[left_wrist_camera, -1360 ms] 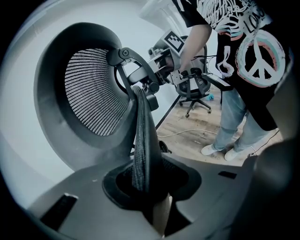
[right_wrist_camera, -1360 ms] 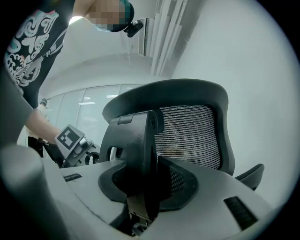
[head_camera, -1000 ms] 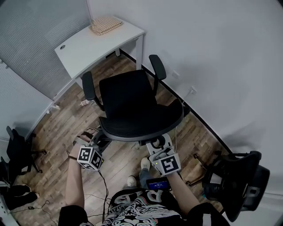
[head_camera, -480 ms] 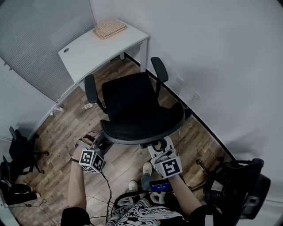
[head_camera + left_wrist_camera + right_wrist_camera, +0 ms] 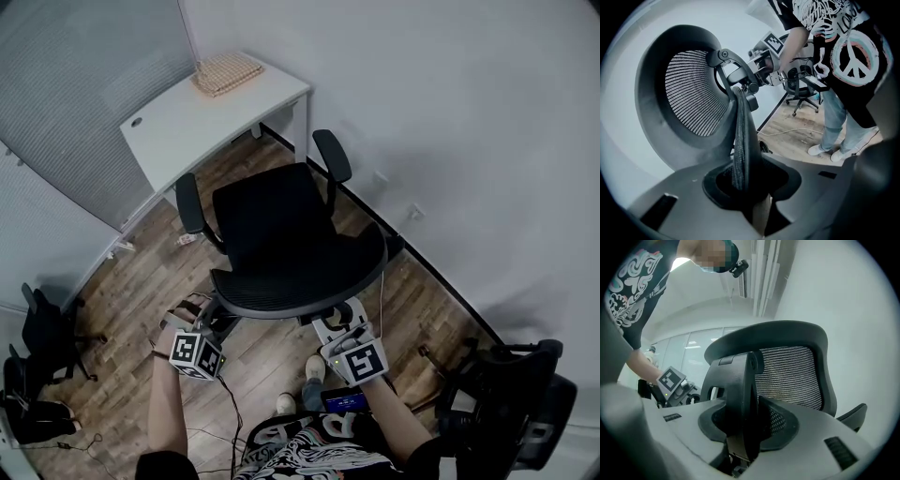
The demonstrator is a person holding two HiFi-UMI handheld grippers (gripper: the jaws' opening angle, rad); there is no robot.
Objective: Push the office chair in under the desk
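Note:
The black mesh office chair (image 5: pixel 277 220) stands on the wood floor, its seat facing the white desk (image 5: pixel 187 117) at the upper left. Its armrests are close to the desk's front edge. My left gripper (image 5: pixel 212 317) is shut on the left edge of the backrest (image 5: pixel 693 98), whose rim runs down between the jaws. My right gripper (image 5: pixel 333 314) is shut on the backrest's rear support bar (image 5: pixel 738 394), with the mesh back (image 5: pixel 792 376) rising behind it. Both grippers sit behind the chair at backrest height.
A woven basket (image 5: pixel 225 70) lies on the desk's far end. A second black chair (image 5: pixel 506 394) stands at the lower right and another (image 5: pixel 42 337) at the left. Cables (image 5: pixel 225 403) trail over the floor near my feet. A white wall runs along the right, a frosted partition (image 5: pixel 75 84) along the left.
The chair has rolled a little toward the desk, with both grippers following it, still shut on the backrest.

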